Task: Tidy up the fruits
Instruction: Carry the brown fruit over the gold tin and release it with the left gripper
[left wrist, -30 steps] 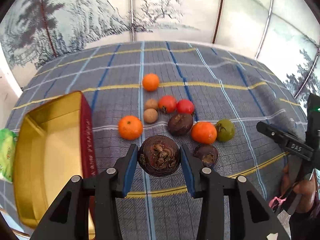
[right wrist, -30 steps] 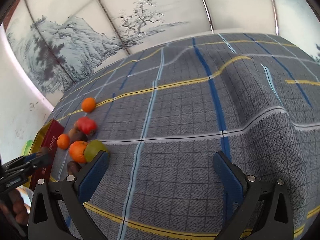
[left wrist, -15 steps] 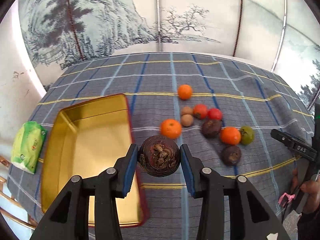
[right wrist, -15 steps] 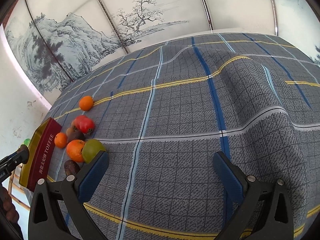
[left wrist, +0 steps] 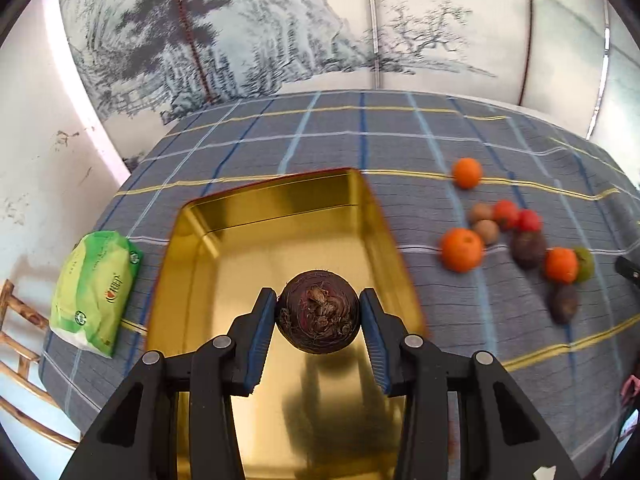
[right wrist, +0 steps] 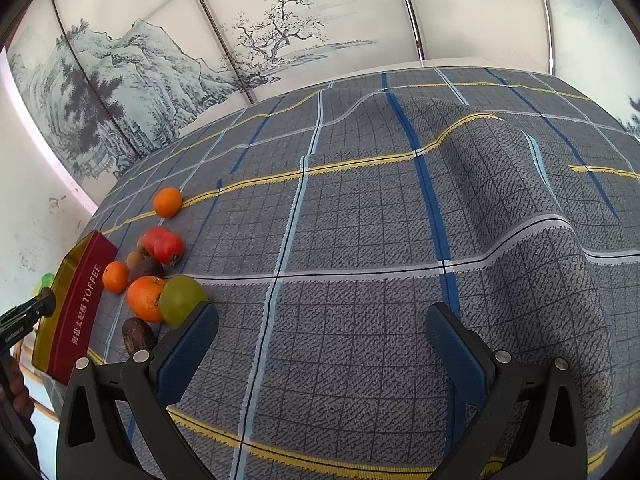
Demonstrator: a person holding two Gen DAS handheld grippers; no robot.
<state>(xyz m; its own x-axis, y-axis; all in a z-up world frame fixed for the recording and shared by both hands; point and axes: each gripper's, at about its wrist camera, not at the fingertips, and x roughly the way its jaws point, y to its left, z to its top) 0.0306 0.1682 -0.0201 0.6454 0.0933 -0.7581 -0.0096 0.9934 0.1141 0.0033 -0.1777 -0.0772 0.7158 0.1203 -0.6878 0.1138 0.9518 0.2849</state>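
Squeezing one round dark brown fruit [left wrist: 318,317], the left claw [left wrist: 319,322] has its two blue pads tight on the fruit's sides. The fruit looks rough and hairy on top. It hangs over the open gold tin [left wrist: 256,240], near the tin's middle.

The tin is shiny and smooth inside, with straight walls and rounded corners. Its outside wall is dark red [right wrist: 82,300] with the word TOFFEE on it. The tin looks bare under the held fruit, so there is lots of room.

One soft green packet [left wrist: 96,296] lies left of the tin, close to the near-left edge of the surface.

Right of the claw, more fruits sit in a loose bunch on the checked grey cloth [left wrist: 360,136]. I count three oranges [left wrist: 461,249], two red fruits [left wrist: 516,216], two small tan ones [left wrist: 485,231], two dark brown ones [left wrist: 529,249] and one green one [left wrist: 585,264]. They are a bit blurry.

The right claw [right wrist: 322,344] is wide open with nothing in it. It hangs over bare, bumpy cloth, with the green fruit [right wrist: 182,300] just beside its left pad. Everything to its right is open cloth.
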